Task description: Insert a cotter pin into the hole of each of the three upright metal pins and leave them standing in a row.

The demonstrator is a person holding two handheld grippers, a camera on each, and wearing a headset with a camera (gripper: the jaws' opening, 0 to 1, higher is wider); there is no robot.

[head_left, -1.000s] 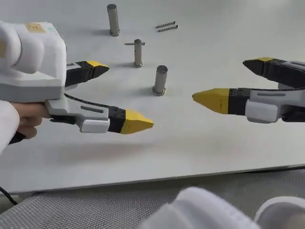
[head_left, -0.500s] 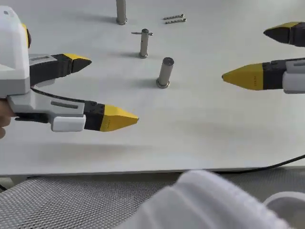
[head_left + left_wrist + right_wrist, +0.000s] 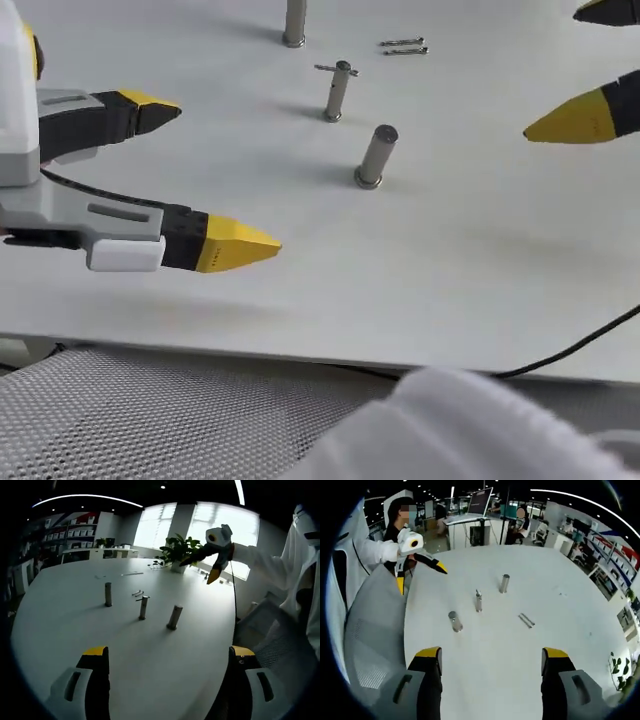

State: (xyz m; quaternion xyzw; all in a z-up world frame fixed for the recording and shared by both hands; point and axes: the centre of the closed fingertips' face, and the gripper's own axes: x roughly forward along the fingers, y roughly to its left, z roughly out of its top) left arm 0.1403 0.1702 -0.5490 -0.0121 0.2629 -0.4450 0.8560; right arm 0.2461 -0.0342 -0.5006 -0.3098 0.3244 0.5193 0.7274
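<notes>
Since a moment ago the two tools have drawn apart. The right tool (image 3: 550, 72) has gone away from the pins, toward the right edge of the head view, and the left tool (image 3: 230, 175) has pulled back a little to the left. The three pins stand on the same places as before.

The white bench (image 3: 450, 260) carries all the things. Over its near part hovers the left tool, its two yellow-tipped jaws spread wide with nothing between them. In the left gripper view the jaws also stand far apart, with bare bench between. The right tool hangs in the air on the other side, well apart from the pins, and its jaws are spread and empty too.

Between the tools three metal pins stand upright in a slanted row: the near pin (image 3: 377, 157), the middle pin (image 3: 338, 92) and the far pin (image 3: 294, 25). A cotter pin (image 3: 335, 69) goes through the top of the middle pin and sticks out sideways. Two loose cotter pins (image 3: 403, 46) lie side by side on the bench, near the far pin and not touching it. A thin black cable (image 3: 580, 345) runs over the near edge of the bench.
</notes>
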